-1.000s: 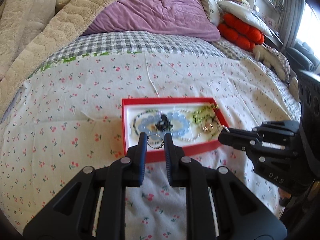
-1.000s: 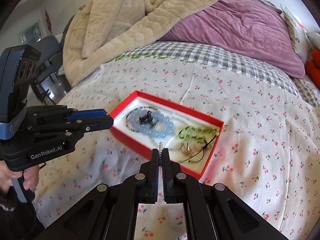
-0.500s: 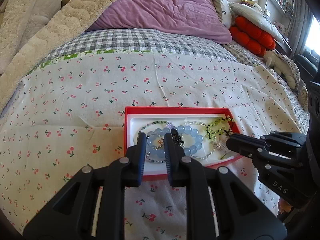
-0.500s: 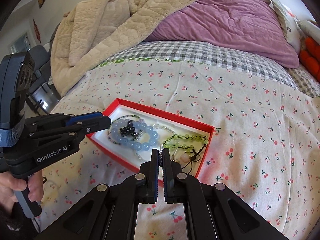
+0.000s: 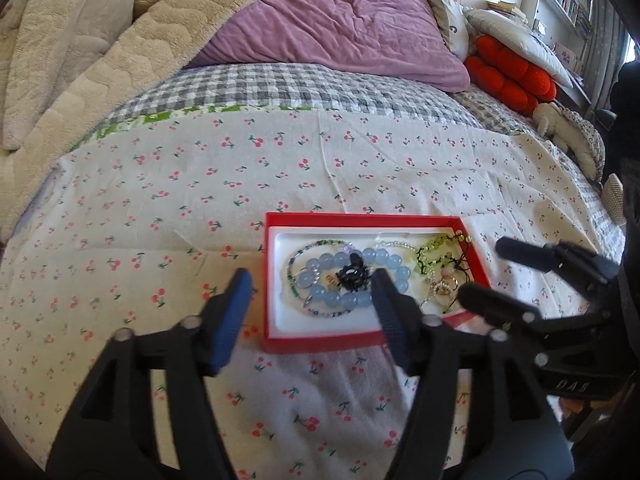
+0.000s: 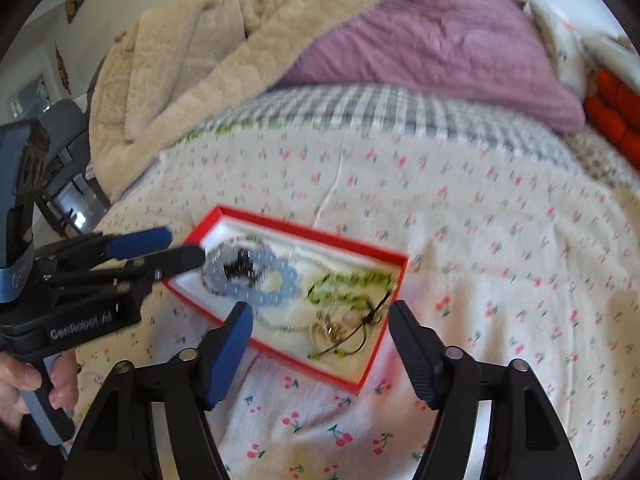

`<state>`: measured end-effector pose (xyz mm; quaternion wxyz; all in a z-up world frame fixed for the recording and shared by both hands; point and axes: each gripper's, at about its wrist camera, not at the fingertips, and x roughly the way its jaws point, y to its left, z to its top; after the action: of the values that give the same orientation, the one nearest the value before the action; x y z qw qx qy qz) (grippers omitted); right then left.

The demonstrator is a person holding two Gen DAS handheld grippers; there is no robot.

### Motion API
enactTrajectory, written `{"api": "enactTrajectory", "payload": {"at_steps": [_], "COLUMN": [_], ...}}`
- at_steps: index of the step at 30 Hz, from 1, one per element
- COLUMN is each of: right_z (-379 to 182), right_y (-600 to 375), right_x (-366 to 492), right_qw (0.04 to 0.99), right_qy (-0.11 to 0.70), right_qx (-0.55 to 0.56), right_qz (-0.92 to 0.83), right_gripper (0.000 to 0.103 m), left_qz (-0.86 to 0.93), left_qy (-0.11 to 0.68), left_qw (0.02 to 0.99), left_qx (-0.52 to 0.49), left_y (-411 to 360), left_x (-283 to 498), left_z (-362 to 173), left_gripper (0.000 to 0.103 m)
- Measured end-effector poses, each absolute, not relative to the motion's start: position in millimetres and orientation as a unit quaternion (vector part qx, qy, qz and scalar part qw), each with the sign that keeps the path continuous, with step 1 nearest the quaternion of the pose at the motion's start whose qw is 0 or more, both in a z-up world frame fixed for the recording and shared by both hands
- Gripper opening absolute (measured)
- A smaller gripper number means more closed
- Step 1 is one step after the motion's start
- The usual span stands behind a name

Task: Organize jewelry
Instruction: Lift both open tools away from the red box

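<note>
Jewelry (image 5: 352,276) is held in a red box (image 5: 320,342) on the cherry-print bed (image 5: 200,184); both tools, left (image 5: 310,308) and right (image 6: 322,346), are spread wide.

— Where does the shallow red cardboard jewelry box (image 5: 372,222) sit?

— On the cherry-print bedsheet (image 5: 200,184), toward the near end of the bed.

— What's in the box?

— At its left end, a bracelet of large pale-blue beads (image 5: 348,278) with a small black charm (image 5: 352,274) inside its ring. At its right end, a green beaded bracelet (image 5: 434,250), with a gold ring (image 5: 444,288) nearer the front wall.

— And behind the box?

— A grey checked blanket (image 5: 280,84), then a purple quilt (image 5: 340,20) farther back. A beige fleece blanket (image 5: 80,52) is heaped behind and left of the box; a red segmented cushion (image 5: 512,76) lies behind and right.
</note>
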<state>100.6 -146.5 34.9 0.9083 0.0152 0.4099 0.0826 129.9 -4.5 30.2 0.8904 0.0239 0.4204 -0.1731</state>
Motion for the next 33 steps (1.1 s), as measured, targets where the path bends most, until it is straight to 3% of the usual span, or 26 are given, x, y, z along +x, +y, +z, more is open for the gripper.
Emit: {"api": "enactTrajectory", "payload": {"at_steps": [3,5,8,10,20,33], "right_z": [37.9,39.4,43.0,47.9,66.8,39.3], "right_y": [-151.7,-158.8,-165.7,-168.9,-150.0,-141.4], "right_x": [94.9,87.5,77.5,67.2,25.8,-17.2], "right_qw": [0.909,0.908,0.908,0.909,0.894,0.860], "right_qy": [0.409,0.411,0.414,0.412,0.448,0.507], "right_qx": [0.022,0.036,0.044,0.044,0.016,0.048], "right_qz": [0.077,0.065,0.048,0.038,0.003,-0.026], "right_gripper": [0.073,0.086,0.095,0.103,0.103,0.103], "left_qz": [-0.159,-0.140,-0.120,-0.109,-0.062,-0.018], "left_qy": [0.420,0.423,0.430,0.433,0.446,0.470], "left_qw": [0.893,0.895,0.895,0.895,0.893,0.880], "left_qx": [0.030,0.031,0.020,0.010,0.017,0.063], "left_y": [1.2,5.6,12.5,17.0,27.1,28.0], "left_x": [120.9,113.2,102.8,91.8,48.4,5.3], "left_z": [34.3,36.4,38.2,40.9,64.4,35.1], "left_gripper": [0.078,0.087,0.102,0.102,0.103,0.103]}}
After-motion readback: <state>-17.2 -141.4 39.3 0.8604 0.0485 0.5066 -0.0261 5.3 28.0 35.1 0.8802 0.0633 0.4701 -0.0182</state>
